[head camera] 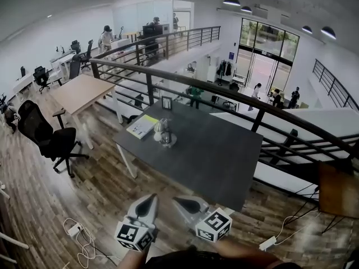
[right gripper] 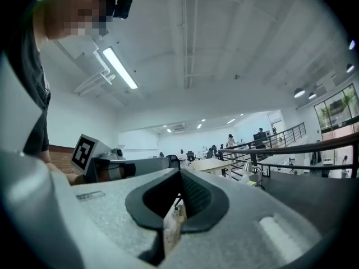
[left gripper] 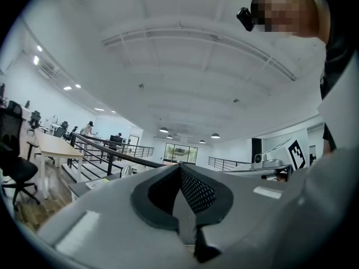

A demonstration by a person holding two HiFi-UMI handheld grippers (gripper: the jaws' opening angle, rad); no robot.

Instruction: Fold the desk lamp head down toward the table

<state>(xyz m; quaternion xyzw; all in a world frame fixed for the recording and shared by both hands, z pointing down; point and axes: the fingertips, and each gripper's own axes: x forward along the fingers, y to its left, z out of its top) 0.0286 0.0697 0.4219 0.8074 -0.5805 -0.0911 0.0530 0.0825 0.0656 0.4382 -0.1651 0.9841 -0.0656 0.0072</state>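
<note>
A small silver desk lamp stands on the far left part of the dark table. It also shows small in the left gripper view as the lamp and in the right gripper view as the lamp. My left gripper and right gripper hang side by side before the table's near edge, well short of the lamp. Both point level toward the table. The left gripper and the right gripper have their jaws together with nothing between them.
A yellow-edged booklet lies beside the lamp and a small picture frame stands behind it. A black railing runs behind the table. A black office chair and a wooden table stand left. Cables lie on the floor.
</note>
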